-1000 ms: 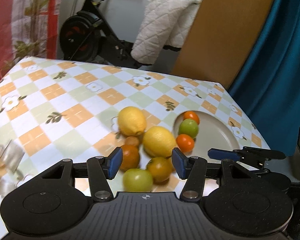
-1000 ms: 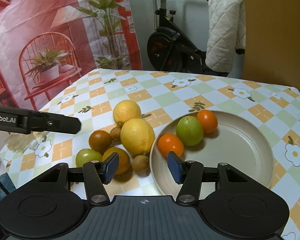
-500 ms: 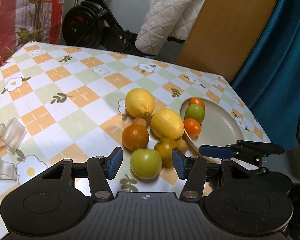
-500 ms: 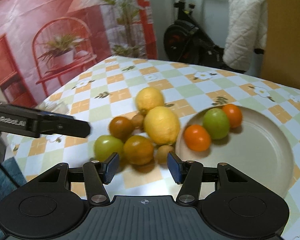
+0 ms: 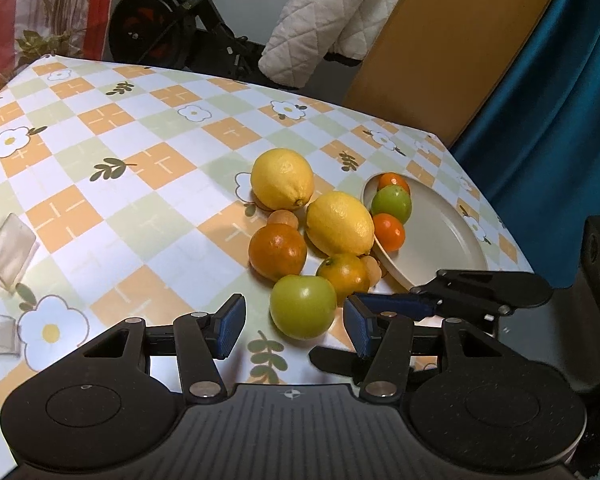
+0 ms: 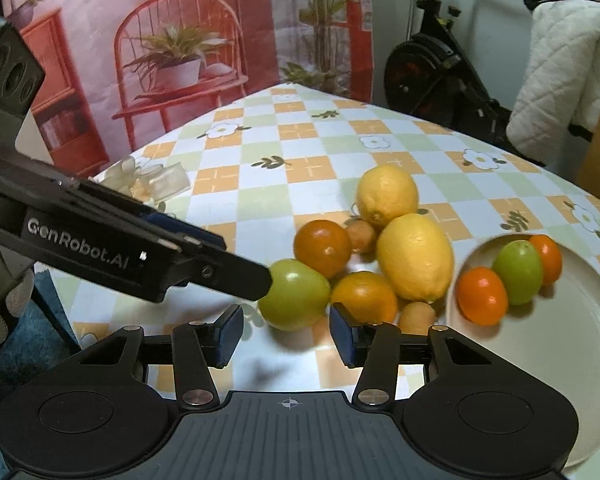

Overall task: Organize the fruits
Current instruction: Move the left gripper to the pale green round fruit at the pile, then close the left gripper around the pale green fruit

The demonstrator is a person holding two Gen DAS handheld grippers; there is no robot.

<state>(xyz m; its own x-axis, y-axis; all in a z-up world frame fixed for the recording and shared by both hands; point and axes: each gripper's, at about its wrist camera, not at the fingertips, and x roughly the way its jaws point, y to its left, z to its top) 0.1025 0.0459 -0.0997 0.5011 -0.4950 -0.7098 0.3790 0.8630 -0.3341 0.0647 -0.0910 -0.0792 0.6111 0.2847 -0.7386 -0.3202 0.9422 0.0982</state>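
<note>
A green fruit (image 5: pixel 303 306) lies on the tablecloth just ahead of my open left gripper (image 5: pixel 293 330); in the right wrist view the same green fruit (image 6: pixel 296 294) sits just ahead of my open right gripper (image 6: pixel 286 334). Behind it lie two oranges (image 5: pixel 277 251) (image 6: pixel 364 298), two lemons (image 5: pixel 339 223) (image 5: pixel 282 179) and small brown fruits (image 6: pixel 417 316). A beige plate (image 6: pixel 572 344) on the right holds two small oranges (image 6: pixel 482 295) and a green fruit (image 6: pixel 518 267). The left gripper's finger (image 6: pixel 204 268) reaches the green fruit from the left.
Clear plastic pieces (image 5: pixel 4 248) lie near the table's left edge. An exercise bike (image 5: pixel 172 28) with a white quilted cloth (image 5: pixel 332 20) stands beyond the far edge. A blue curtain (image 5: pixel 560 100) hangs right. The right gripper's fingers (image 5: pixel 480 292) lie over the plate's near rim.
Both grippers have swung left and closed in on the green fruit, which now sits just ahead of each pair of fingers. The fruit has not moved.
</note>
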